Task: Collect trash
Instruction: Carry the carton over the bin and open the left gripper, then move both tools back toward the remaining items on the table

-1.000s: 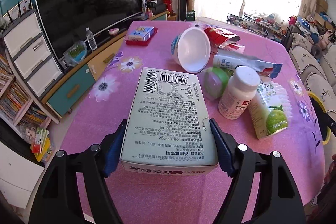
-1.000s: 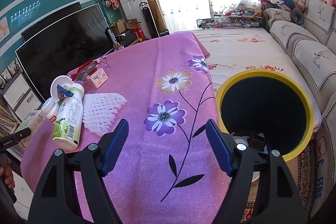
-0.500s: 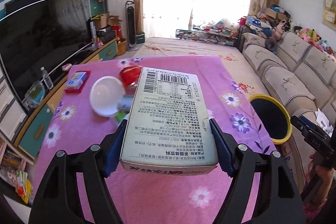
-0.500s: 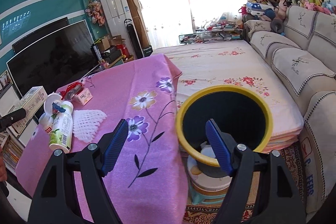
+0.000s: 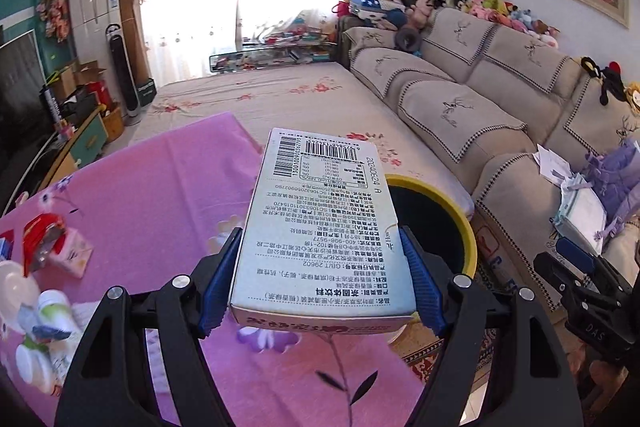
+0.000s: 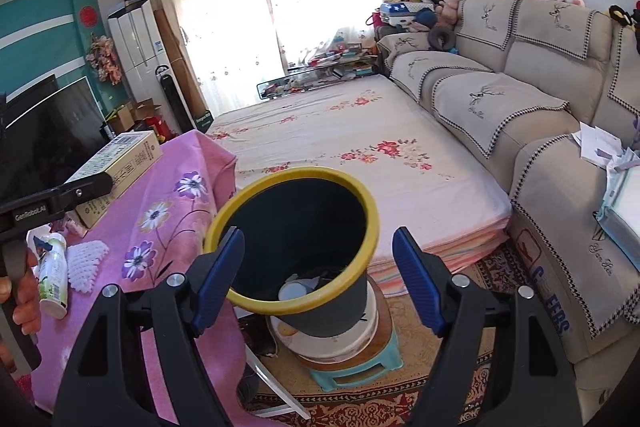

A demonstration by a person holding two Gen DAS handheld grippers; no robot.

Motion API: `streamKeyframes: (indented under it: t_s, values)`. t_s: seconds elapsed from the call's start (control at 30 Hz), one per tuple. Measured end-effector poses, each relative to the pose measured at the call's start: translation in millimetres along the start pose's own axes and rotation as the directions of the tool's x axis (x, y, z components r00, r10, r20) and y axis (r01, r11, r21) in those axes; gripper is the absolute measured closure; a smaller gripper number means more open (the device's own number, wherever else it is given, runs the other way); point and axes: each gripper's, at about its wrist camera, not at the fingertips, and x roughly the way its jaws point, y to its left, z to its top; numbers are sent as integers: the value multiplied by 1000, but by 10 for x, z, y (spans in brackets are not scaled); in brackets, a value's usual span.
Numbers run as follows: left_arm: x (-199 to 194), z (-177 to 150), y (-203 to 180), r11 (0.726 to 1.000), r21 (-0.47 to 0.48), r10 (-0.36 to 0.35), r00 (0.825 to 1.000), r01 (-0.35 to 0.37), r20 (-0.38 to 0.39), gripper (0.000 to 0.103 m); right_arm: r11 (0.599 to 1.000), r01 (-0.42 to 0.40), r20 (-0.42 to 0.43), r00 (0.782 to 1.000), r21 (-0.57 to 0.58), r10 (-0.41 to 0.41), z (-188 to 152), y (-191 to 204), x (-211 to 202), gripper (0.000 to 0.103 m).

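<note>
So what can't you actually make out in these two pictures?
- Bin: in the left wrist view the held carton covers most of its opening.
- Bin contents: in the right wrist view, deep shadow; only pale scraps show.
- Bottles on the pink tablecloth: blurred at the left wrist view's edge.
- Carton's front: faces away in both views.
- Right gripper: open, empty.

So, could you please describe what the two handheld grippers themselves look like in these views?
Both the left gripper and the right gripper have matte black Y-shaped arms with triangular cut-outs, silver round pivot screws and ribbed blue pads on their fingers. Seen from the right wrist camera, the left one's black side carries white lettering. No cables or sleeves show.
</note>
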Motion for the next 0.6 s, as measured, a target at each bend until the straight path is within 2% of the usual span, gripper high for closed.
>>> streamKeyframes:
  t_s: [0.13, 0.37, 0.47, 0.6]
  values:
    - [460, 203, -321, 998, 26, -47, 997, 48, -53, 29, 999, 33, -1, 999, 32, -33, -24, -188, 17, 31]
    - [1094, 338, -699, 995, 60, -70, 990, 77, -119, 27, 996, 66, -20, 998, 65, -65, -70, -358, 63, 31]
    - [1138, 346, -725, 996, 71, -52, 994, 59, -95, 19, 996, 63, -28, 998, 61, -61, -81, -335, 93, 31]
    - [857, 327, -603, 997, 33, -74, 996, 76, -48, 18, 998, 48, -38, 998, 47, -46, -98, -278, 130, 31]
